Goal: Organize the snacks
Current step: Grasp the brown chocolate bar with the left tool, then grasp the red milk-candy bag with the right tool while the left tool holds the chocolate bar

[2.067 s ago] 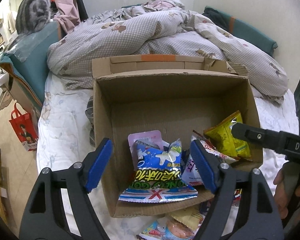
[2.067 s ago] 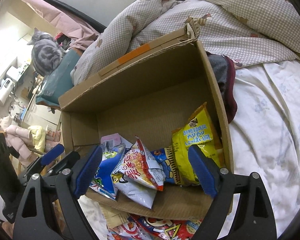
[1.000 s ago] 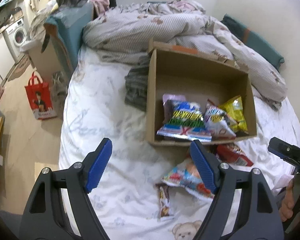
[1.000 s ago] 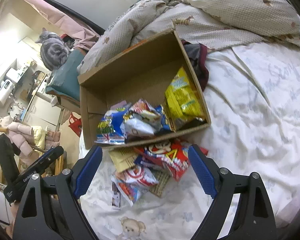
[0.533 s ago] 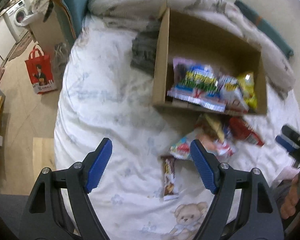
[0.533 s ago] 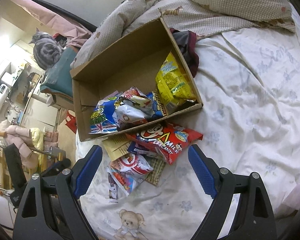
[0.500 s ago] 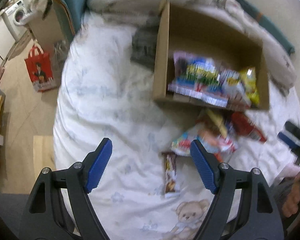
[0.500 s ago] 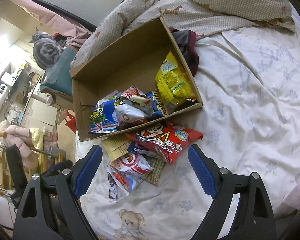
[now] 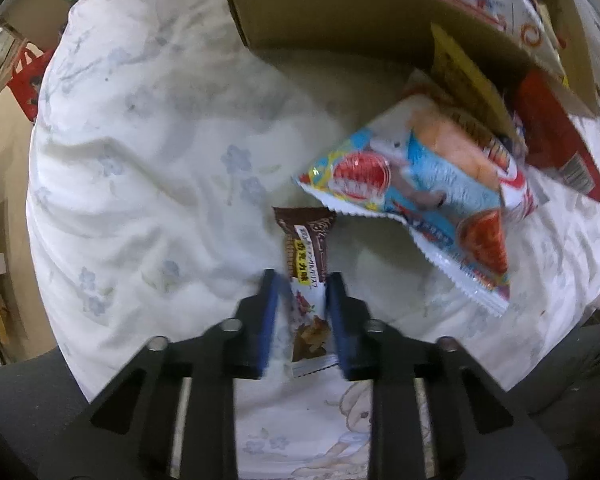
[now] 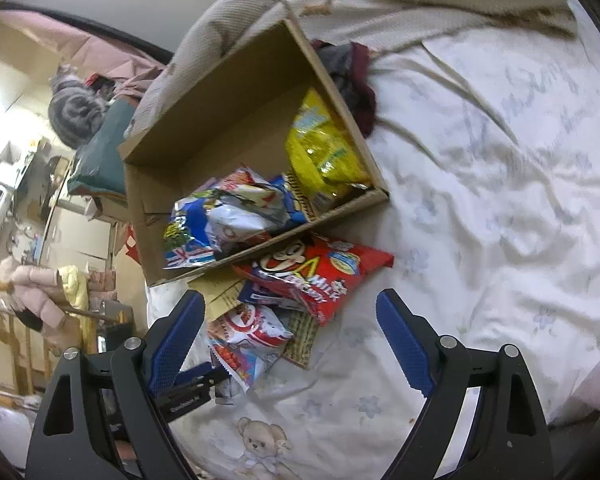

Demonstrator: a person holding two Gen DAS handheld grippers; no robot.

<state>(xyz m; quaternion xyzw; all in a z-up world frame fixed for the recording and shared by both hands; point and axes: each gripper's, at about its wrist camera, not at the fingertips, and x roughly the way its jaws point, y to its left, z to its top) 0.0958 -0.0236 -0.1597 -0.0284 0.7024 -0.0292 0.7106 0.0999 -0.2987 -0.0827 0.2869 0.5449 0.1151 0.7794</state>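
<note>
One slim chocolate bar (image 9: 308, 264) lies on the bed sheet (image 9: 148, 168), and its lower end is pinched between the blue pads of the left hand-held gripper (image 9: 302, 320), which is clamped narrowly across the wrapper. It is judged light, with a slick, crinkly wrapper and a brittle filling, so a hold across the middle would be steadier than at the sealed end. At about 2 o'clock from it a blue-and-red snack bag (image 9: 424, 196) rests, and the cardboard box (image 9: 340, 20) is found at 12 o'clock. Wide and empty, the right hand-held gripper (image 10: 290, 340) is held above the loose packets.
</note>
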